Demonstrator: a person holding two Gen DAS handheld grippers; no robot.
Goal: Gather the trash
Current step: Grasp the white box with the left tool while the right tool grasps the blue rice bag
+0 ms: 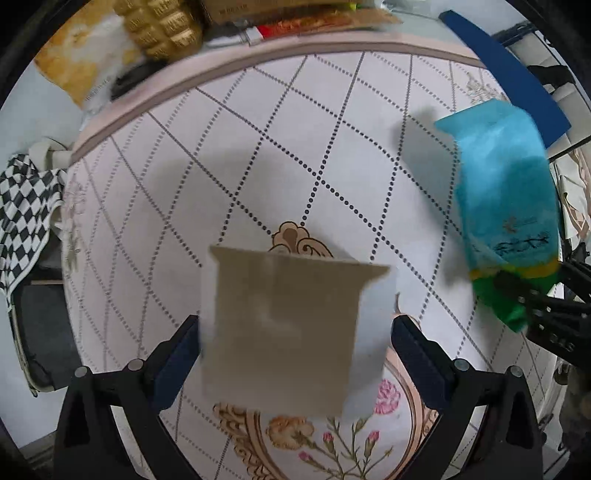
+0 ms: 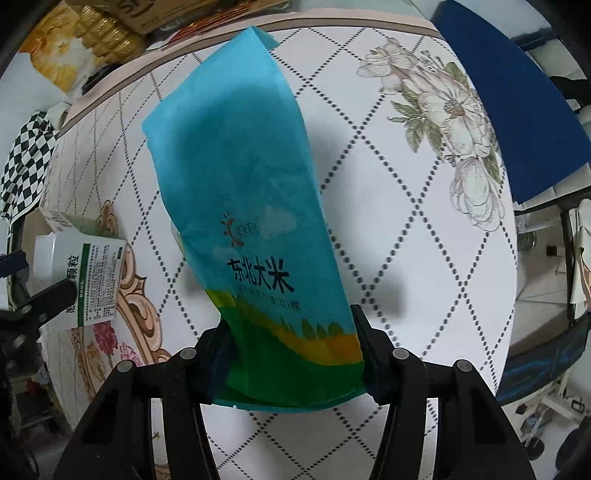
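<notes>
Two claws are each holding a piece of trash above the bench (image 1: 258, 147). Your left claw (image 1: 295, 354) has its jaws pressed on both sides of a small box (image 1: 284, 332). In the left wrist view the box is blurry and looks plain brown, so you cannot read it. In the right wrist view you see the same box (image 2: 88, 273) near the left edge of the bench, white with green print, partly hidden by the black claw arm.

Your right claw (image 2: 291, 354) is closed on the green bottom end of a blue rice bag (image 2: 243, 206). The bag sticks out over the middle of the bench, and its far end reaches toward the far edge. The bag hides the bench under it. In the left wrist view the blue rice bag (image 1: 506, 206) sits by the right edge, and only a bit of the right claw shows.

Past the far edge, gold things (image 1: 162, 29) and a cardboard box (image 1: 295, 14) are cut off and fuzzy.
</notes>
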